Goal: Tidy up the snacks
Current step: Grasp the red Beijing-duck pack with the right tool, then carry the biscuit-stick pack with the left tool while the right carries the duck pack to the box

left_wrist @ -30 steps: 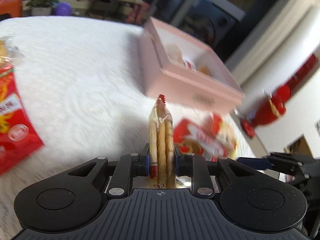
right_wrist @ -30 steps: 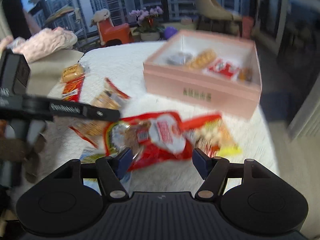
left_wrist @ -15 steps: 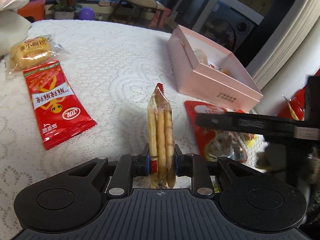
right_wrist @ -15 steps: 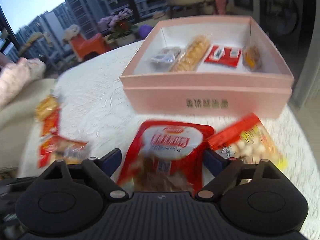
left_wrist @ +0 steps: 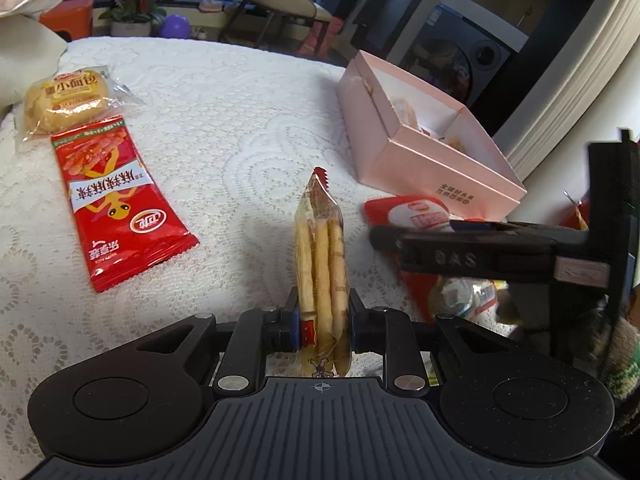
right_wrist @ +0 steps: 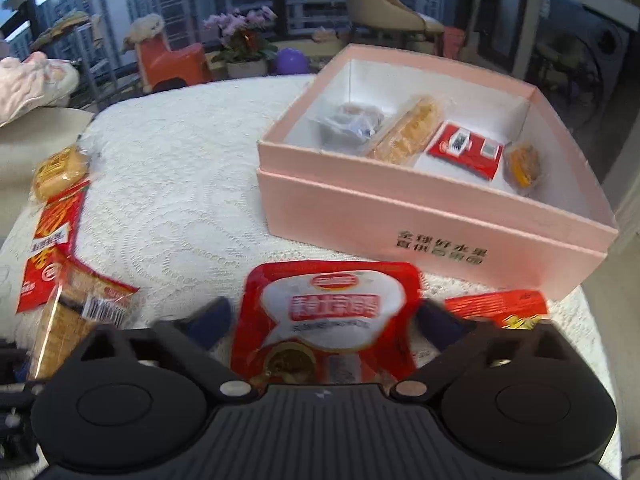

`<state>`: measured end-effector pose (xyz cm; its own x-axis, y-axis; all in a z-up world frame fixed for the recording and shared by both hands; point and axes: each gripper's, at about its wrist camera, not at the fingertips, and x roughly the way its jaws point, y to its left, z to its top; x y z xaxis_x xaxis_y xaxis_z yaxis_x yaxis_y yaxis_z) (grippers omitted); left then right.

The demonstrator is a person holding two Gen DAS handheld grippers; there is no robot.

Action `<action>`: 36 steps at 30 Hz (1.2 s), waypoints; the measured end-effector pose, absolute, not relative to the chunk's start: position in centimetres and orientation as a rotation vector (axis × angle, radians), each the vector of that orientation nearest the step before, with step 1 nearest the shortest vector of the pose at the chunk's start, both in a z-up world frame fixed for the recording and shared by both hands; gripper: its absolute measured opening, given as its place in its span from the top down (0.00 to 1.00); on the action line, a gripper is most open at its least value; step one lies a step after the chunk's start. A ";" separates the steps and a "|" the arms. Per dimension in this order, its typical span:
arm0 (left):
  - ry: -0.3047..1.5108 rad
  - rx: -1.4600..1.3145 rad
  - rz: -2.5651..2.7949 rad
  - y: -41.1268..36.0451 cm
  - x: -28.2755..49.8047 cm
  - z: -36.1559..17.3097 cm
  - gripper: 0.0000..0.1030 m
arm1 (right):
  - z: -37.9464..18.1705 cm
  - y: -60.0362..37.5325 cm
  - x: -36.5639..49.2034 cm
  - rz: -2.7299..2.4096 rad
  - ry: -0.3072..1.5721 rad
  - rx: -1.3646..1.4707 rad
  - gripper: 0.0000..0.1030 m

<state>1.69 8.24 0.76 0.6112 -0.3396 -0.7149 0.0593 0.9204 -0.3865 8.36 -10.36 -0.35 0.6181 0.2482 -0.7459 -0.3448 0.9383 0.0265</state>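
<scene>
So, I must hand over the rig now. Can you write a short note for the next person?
Left gripper: shut on the clear packet of biscuit sticks, held upright above the table.
Right gripper: jaws just closing around the red-and-white snack pouch lying before the pink cardboard box; no grip visible.
Done: four snacks in the box.
Left: both these, the long red packet, the small bread bun packet, the red-yellow packet.

Clear breadstick pack [left_wrist: 322, 256] stands upright, pinched at its base, red-and-white pouch [right_wrist: 330, 320] lies flat just in front of the open pink box [right_wrist: 432, 216] that's holding four snacks.
</scene>
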 end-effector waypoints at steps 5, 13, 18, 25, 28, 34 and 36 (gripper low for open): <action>0.889 -0.336 -0.233 8.0 1.8 0.9 0.76 | 0.9 -11.5 6.9 0.420 0.825 -0.108 0.33; 0.889 -0.333 -0.225 7.7 2.2 0.9 0.76 | 3.2 -14.5 4.2 0.468 0.722 -0.087 0.34; 0.891 -0.325 -0.216 7.4 2.3 0.9 0.76 | 2.1 -15.4 3.6 0.425 0.734 -0.157 0.32; 0.893 -0.310 -0.223 6.5 3.2 0.9 0.76 | 0.3 -17.5 2.5 0.383 0.771 -0.149 0.21; 0.893 -0.314 -0.235 5.9 4.1 0.8 0.76 | -0.6 -17.8 2.3 0.386 0.803 -0.137 0.11; 0.876 -0.259 -0.252 4.7 5.4 0.7 0.76 | -1.5 -17.6 1.1 0.356 0.759 -0.118 0.05; 0.878 -0.238 -0.270 4.4 5.8 0.7 0.76 | -1.4 -17.8 1.3 0.383 0.773 -0.132 0.04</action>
